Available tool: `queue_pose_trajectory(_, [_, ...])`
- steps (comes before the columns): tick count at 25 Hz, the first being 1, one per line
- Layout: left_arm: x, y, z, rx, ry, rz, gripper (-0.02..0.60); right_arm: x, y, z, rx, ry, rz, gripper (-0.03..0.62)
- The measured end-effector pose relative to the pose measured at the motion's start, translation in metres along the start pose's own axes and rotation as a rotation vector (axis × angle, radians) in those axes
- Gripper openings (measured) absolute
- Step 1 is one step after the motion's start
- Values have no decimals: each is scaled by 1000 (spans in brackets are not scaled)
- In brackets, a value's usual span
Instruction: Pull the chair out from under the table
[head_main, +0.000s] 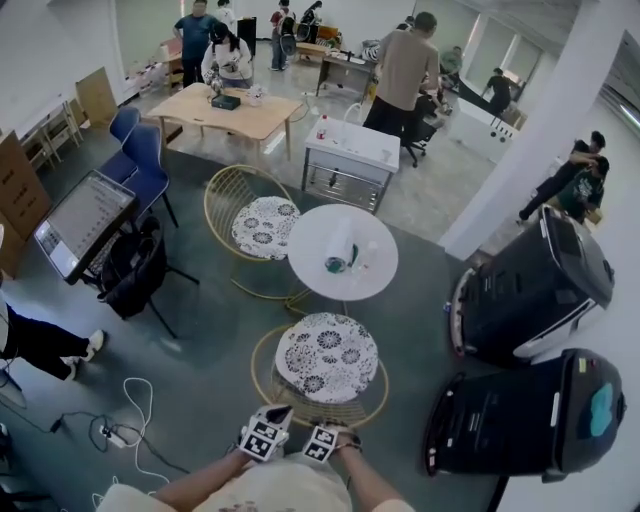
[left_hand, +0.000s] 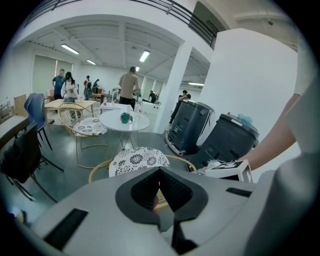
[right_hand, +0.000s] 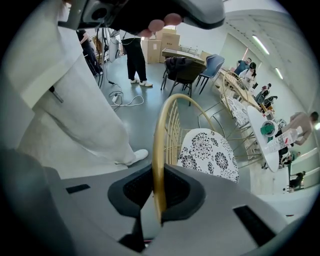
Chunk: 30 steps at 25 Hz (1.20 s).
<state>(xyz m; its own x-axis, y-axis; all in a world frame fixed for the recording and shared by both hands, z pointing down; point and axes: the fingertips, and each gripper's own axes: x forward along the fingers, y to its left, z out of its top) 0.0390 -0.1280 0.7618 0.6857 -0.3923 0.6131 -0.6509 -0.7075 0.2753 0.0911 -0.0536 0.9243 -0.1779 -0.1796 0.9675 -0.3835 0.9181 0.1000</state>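
Floral-cushion chair (head_main: 327, 357) sits at 6 o'clock of the round white table (head_main: 312, 235), seat just beside the tabletop. Right gripper (right_hand: 156, 197) and left gripper (left_hand: 161, 192) are both clenched on its gold back rim. Grey floor (head_main: 200, 370); black machines (head_main: 530, 290) at 3 o'clock.

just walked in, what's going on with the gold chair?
A person stands behind the gold wire chair with a gripper in each hand. The right gripper is shut on the chair's back rim. The left gripper sits on the same rim beside it and looks shut on it too, though less shows there. The chair stands close to the round white table, almost wholly clear of the tabletop.
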Motion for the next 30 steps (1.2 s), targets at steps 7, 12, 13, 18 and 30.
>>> queue_pose_trajectory(7, [-6,-19,-6,-2,-18,32,2,-9,37,-6,-30,-12,21,40])
queue_pose_trajectory(12, [-15,-37,-16,7,-2,37,2,-13,59,-11,-15,-17,50,40])
queue_pose_trajectory(13, [-15,-40,-19,8,4,37,2,-14,65,-12,-13,-17,59,40])
queue_pose_trajectory(18, [-16,-59,-23,11,2,33,2,-8,93,-26,-38,-12,78,40])
queue_pose_trajectory(30, [-33,-78,-46,-20,1,52,2,-19,108,-21,12,-23,129,40])
